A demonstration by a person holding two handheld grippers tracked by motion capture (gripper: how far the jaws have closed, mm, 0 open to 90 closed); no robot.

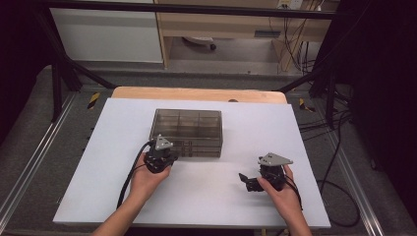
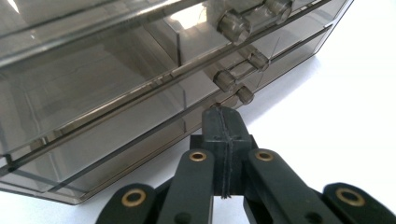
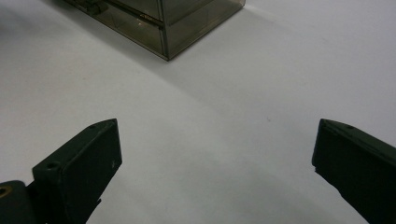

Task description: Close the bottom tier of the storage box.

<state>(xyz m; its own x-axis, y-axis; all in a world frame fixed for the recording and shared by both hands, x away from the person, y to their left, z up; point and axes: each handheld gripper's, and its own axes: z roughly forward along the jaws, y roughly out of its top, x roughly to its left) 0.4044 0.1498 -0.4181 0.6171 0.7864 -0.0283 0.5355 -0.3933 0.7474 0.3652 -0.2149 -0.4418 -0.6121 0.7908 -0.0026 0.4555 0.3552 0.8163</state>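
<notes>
A smoky see-through drawer box (image 1: 187, 130) stands in the middle of the white table (image 1: 98, 167). My left gripper (image 1: 171, 156) is at the box's front left corner, shut, with its jaws pressed flat together. In the left gripper view the left gripper's (image 2: 222, 114) tip sits just below the small round drawer knobs (image 2: 227, 80) on the box front (image 2: 116, 93); whether it touches one I cannot tell. My right gripper (image 1: 244, 181) rests low over the table to the right of the box, open, pointing left. In its own view the right gripper (image 3: 217, 135) spans bare table, with the box corner (image 3: 163, 18) farther off.
The table's wooden far edge (image 1: 196, 93) lies behind the box. Black frame bars (image 1: 64, 64) and cables (image 1: 339, 147) flank the table on both sides. White tabletop stretches between the two grippers and in front of them.
</notes>
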